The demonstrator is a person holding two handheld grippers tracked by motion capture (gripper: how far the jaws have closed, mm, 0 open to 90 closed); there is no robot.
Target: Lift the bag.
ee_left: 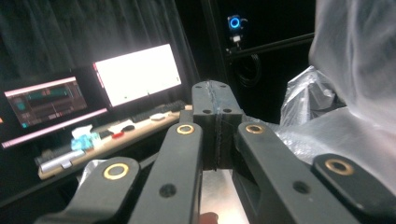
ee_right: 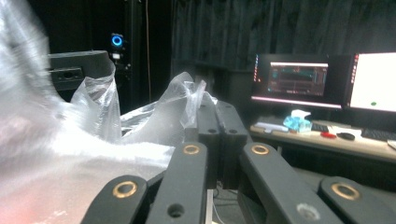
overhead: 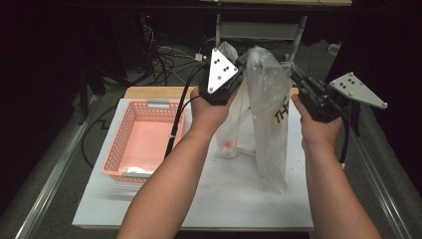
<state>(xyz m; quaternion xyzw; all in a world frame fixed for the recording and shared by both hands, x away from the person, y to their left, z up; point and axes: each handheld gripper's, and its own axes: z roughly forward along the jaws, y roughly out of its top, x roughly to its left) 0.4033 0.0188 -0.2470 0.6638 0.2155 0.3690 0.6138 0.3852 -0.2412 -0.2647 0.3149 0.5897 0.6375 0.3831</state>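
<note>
Plastic bag (overhead: 268, 109), 1 clear and crinkled, hangs at centre frame in the high view, lifted by its top edge between 2 handheld grippers, its lower end reaching down to the white board (overhead: 209, 199) that covers most of the table. Black lettering, partly readable as "TH", marks the film on its right side, and a small pinkish object (overhead: 229, 145) shows through the plastic low at its left, too blurred to identify. 1 pink slotted basket (overhead: 124, 144) sits left of centre on the board, well apart from the bag. 2 forearms rise from the bottom edge. The left gripper (overhead: 238, 67), upper centre, carries a grey three-cornered plate; in the left gripper view its jaws are pressed together with a thin edge of the bag's film caught between them and the bag (ee_left: 355, 93) billowing at the right of that frame. The right gripper (overhead: 293, 72), upper right, also carries a plate; in the right gripper view its jaws pinch a gathered fold of the bag (ee_right: 163, 112), which spreads across the left of that frame. 2 lit monitors (ee_left: 137, 72) stand on a desk in the background.
</note>
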